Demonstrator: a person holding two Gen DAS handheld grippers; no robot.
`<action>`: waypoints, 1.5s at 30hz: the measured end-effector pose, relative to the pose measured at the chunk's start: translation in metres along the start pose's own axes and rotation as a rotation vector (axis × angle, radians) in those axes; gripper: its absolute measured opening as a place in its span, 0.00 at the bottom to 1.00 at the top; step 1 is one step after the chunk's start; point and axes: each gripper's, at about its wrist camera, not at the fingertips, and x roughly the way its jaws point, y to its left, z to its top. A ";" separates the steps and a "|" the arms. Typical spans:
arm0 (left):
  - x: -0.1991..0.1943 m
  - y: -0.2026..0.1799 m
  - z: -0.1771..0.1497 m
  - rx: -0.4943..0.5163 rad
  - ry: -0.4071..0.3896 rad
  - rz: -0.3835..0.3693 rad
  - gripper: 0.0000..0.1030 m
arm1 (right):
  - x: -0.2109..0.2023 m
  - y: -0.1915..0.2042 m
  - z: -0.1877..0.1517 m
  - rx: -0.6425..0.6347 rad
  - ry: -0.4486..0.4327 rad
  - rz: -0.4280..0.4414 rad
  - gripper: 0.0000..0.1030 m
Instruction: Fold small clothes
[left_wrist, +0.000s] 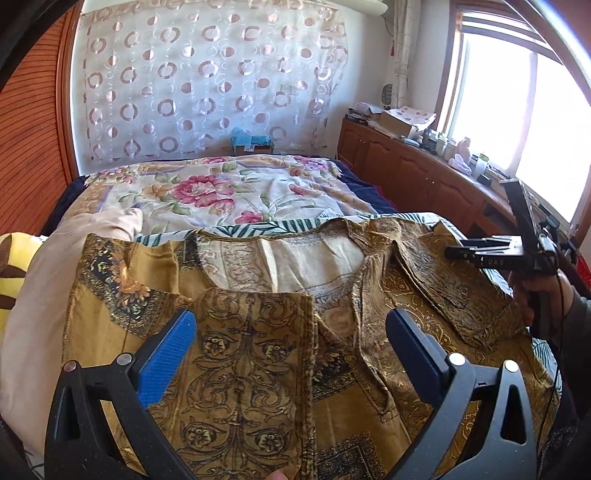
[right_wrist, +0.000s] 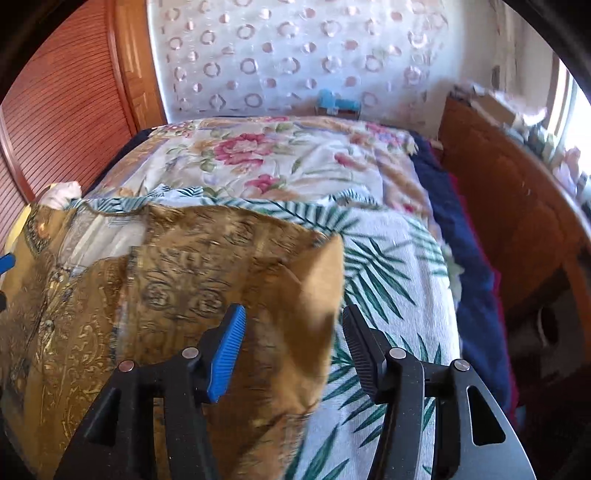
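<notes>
A golden-brown patterned shirt lies spread on a palm-leaf towel on the bed. Its left side is folded inward over the front. My left gripper hovers just above the shirt's middle, jaws wide open with nothing gripped. My right gripper stands open at the shirt's right edge. A raised, blurred flap of the shirt hangs loose between its fingers, and the pads do not press it. In the left wrist view the right gripper shows from the side at the far right, held by a hand.
A floral bedspread covers the far half of the bed. A beige pillow lies at the left. A wooden cabinet with clutter runs under the window on the right, and a wooden slatted door stands at the left.
</notes>
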 end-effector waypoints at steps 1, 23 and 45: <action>-0.002 0.003 0.000 -0.006 0.001 0.007 1.00 | 0.004 -0.001 -0.001 -0.002 0.006 -0.003 0.55; 0.005 0.105 0.022 -0.003 0.131 0.164 0.61 | 0.015 -0.006 -0.004 -0.035 -0.020 -0.011 0.67; 0.035 0.121 0.023 0.004 0.229 0.268 0.33 | 0.013 -0.005 -0.003 -0.044 -0.024 -0.023 0.69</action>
